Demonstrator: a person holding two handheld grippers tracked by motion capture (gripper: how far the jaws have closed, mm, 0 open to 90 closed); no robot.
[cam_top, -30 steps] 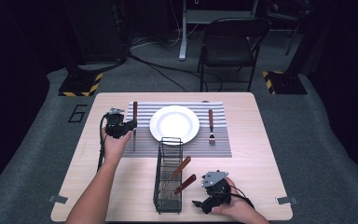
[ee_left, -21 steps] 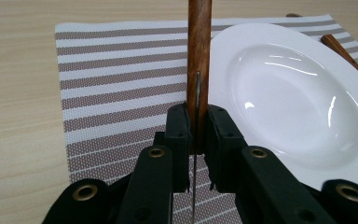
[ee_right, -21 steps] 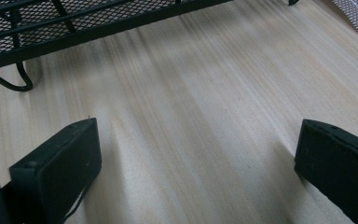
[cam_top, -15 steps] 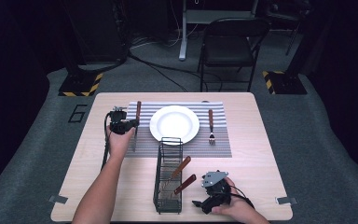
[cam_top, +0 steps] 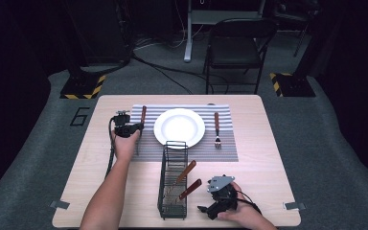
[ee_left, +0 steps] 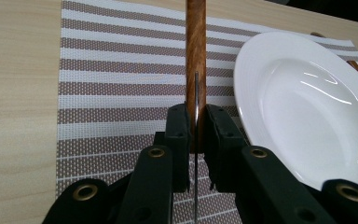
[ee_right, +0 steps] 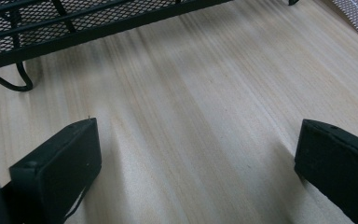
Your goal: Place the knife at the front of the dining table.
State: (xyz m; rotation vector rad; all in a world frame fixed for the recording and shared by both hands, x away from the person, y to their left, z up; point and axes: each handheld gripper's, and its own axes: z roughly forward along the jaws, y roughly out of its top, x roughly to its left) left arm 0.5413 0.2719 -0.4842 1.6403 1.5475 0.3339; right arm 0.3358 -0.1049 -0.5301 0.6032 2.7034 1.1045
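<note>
Knife point(ee_left: 196, 70) clamped in left gripper point(ee_left: 196, 140) jaws over placemat point(ee_left: 121, 84) beside plate point(ee_left: 307, 107); right gripper point(ee_right: 198, 154) jaws apart above bench point(ee_right: 205, 93).

I see the knife point(ee_left: 196, 60) with its brown wooden handle lying on the striped placemat point(ee_left: 112, 70), just left of the white plate point(ee_left: 307, 107). Its thin blade looks edge-up, I think, though it is hard to tell.
</note>
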